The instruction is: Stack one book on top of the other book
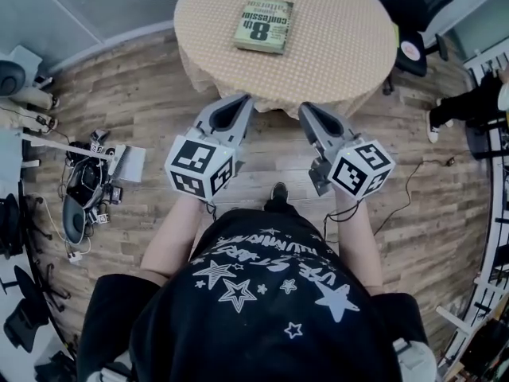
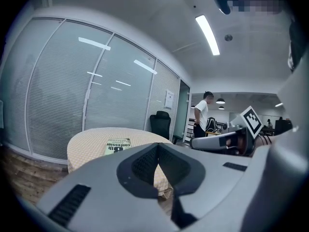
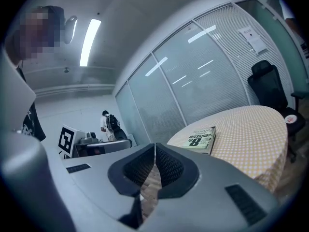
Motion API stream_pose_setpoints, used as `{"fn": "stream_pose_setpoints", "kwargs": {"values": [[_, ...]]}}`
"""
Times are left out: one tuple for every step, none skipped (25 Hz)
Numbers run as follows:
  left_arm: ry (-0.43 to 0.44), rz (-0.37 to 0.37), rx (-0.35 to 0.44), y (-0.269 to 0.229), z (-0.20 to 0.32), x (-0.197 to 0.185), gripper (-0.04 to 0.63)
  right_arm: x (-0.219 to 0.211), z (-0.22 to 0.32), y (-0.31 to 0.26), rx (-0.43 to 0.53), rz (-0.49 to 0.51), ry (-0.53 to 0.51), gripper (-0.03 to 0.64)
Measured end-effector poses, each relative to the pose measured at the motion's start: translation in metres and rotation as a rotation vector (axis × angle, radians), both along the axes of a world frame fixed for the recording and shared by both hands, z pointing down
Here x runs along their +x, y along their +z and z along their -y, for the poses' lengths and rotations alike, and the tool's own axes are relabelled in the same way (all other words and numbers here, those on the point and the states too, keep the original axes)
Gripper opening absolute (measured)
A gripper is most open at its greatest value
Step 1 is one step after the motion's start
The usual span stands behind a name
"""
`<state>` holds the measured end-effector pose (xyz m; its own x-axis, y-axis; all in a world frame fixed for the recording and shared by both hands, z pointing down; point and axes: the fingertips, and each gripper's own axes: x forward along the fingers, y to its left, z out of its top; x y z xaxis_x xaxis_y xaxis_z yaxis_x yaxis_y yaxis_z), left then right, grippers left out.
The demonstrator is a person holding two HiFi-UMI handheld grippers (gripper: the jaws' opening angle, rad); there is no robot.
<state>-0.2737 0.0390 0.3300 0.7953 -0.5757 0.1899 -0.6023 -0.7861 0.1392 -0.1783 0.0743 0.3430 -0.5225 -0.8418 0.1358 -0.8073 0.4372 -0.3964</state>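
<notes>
Currently standing on a plank floor (image 1: 143, 94), with a tangle of cables and gear (image 1: 86, 188) sitting off at the far left of the head view. Holding the left tongs (image 1: 243, 100) out ahead of a black shirt (image 1: 262, 293) printed with white stars, marker cube nearest the body, tips pointing toward the near edge of a round bench (image 1: 342, 54). Pressing those two jaws together at the front with nothing between them, as seen plainly in the left gripper view.

Looking past them to the book (image 1: 264, 25), lying flat and cover up on the checked cloth (image 1: 215, 22) draped over the bench, toward its far side and a little left of centre. Showing a pale green cover with a large 8 in the title, and sitting well apart from both tongs. Being unable to tell from any view whether a second volume is lying beneath it.

Holding the right tongs (image 1: 305, 108) just beside the left pair, also short of the bench edge and angling slightly inward. Pressing these jaws together at the tips as well, gripping nothing, with only floor showing through the slot behind them in the right gripper view.

Ending at the right with a black office chair (image 1: 413, 10) standing beyond the bench, and someone's dark trouser leg and shoe (image 1: 457, 110) reaching in from the edge.
</notes>
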Motion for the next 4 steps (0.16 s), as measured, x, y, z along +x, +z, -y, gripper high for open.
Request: {"fn": "stream_pose_setpoints", "kwargs": {"values": [[0.002,-0.001,0.001,-0.001,-0.003,-0.003,0.008,-0.004,-0.004,0.000,-0.001,-0.002,0.001,0.032],[0.004,-0.001,0.002,-0.001,-0.006,-0.006,0.008,-0.008,-0.007,0.000,-0.002,-0.003,0.001,0.032],[0.005,-0.001,0.004,-0.001,-0.009,-0.010,0.008,-0.012,-0.010,0.000,-0.003,-0.004,0.001,0.032],[0.006,-0.001,0.005,-0.002,-0.012,-0.013,0.008,-0.016,-0.014,0.000,-0.003,-0.005,0.001,0.032]]}}
